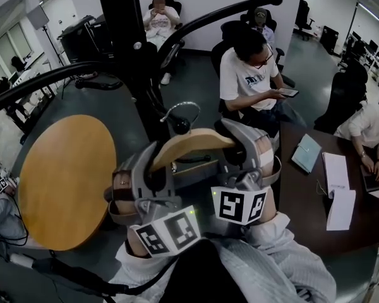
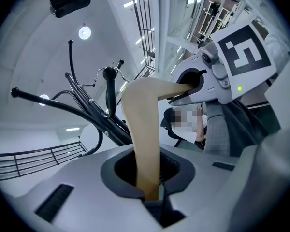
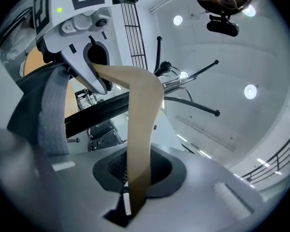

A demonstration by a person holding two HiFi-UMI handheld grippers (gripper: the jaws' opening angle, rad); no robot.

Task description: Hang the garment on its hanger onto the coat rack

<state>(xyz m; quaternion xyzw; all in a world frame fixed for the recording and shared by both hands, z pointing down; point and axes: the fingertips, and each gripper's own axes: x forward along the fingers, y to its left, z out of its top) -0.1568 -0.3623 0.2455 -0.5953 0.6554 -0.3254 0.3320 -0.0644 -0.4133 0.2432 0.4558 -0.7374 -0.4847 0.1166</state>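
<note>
A light wooden hanger (image 1: 188, 142) with a metal hook (image 1: 180, 111) is held level just in front of the black coat rack (image 1: 129, 36). My left gripper (image 1: 155, 169) is shut on the hanger's left arm (image 2: 142, 144), and my right gripper (image 1: 239, 150) is shut on its right arm (image 3: 139, 134). A grey garment (image 1: 265, 264) hangs from the hanger below the grippers; a fold of it (image 3: 53, 110) shows beside the left gripper (image 3: 82, 37). In the left gripper view the hook (image 2: 108, 83) stands near the rack's curved arms (image 2: 63, 108), apart from them.
A round wooden table (image 1: 63, 182) stands at the left. A dark table (image 1: 303, 201) with papers (image 1: 338, 188) is at the right. A person in a white shirt (image 1: 249, 74) sits just behind the rack; others sit further back and at the right.
</note>
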